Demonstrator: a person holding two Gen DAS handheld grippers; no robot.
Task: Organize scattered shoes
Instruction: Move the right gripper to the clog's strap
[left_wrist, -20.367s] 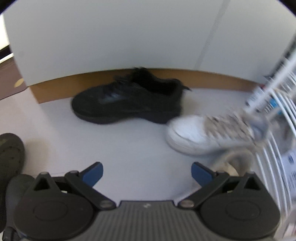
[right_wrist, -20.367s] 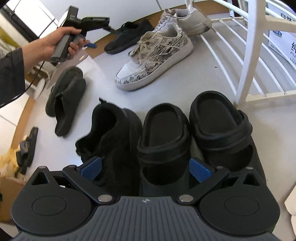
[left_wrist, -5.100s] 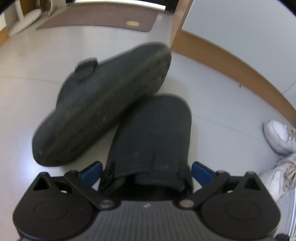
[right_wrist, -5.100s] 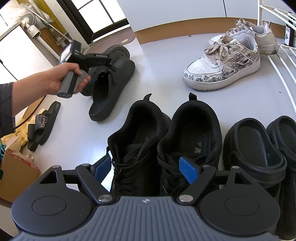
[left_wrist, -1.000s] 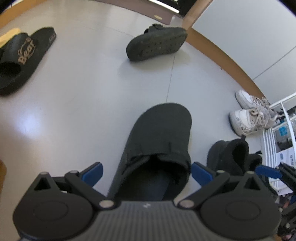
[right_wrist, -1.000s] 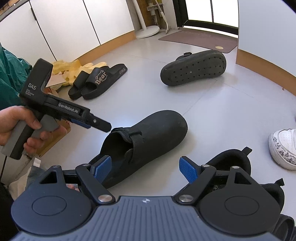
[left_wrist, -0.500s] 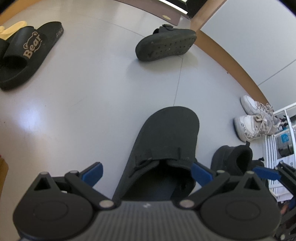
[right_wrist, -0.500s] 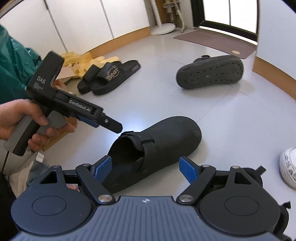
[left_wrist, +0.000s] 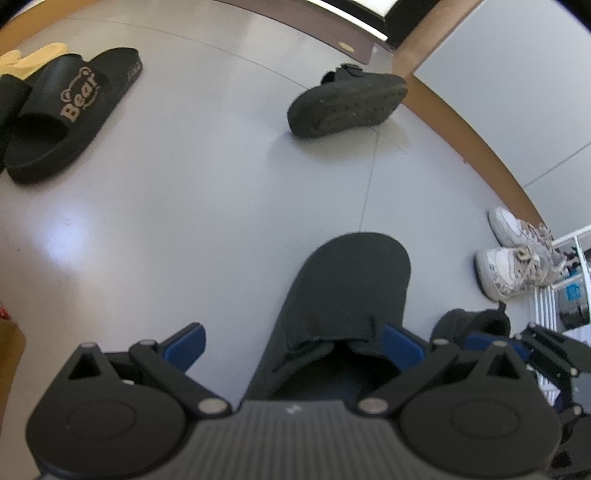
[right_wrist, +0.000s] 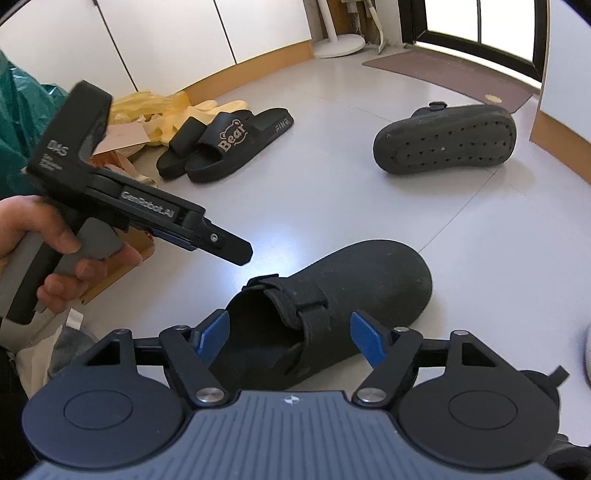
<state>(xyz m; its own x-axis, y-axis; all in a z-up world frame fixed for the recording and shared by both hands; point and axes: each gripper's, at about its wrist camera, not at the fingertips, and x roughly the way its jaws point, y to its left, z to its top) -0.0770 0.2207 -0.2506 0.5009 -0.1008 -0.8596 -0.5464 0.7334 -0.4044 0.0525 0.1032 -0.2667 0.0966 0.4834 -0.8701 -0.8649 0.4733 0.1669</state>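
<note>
Black clog (right_wrist: 332, 310): set upright on the floor, heel opening toward both cameras, rounded toe pointing away; matte, felt-like upper with a strap across the instep.
Second clog (right_wrist: 447, 138): tipped on its side well beyond the first, dotted rubber sole shown, close to the wooden skirting.
Bear slides (right_wrist: 225, 146): a black moulded pair side by side to the left, "Bear" printed on the band, touching crumpled yellow paper (right_wrist: 162, 103).
White sneakers (left_wrist: 517, 262): a laced pair seen far right in the left wrist view, beside a white wire rack (left_wrist: 554, 291).
Black sneaker (left_wrist: 476, 325): a dark heel with pull tab is seen just right of the upright clog.
Floor (left_wrist: 184, 206): smooth, glossy pale grey with thin joint lines and a bright reflection; bordered by white walls and cabinet doors, a brown mat lying near a dark-framed door.
Left gripper (left_wrist: 291, 345): blue-padded jaws are held wide apart just above the clog's heel opening; nothing is clamped, contact is not seen.
Right gripper (right_wrist: 290, 338): jaws likewise spread apart, empty, the clog's strap framed between them.
Hand (right_wrist: 48, 236): wrapped around the left tool's grey handle.
</note>
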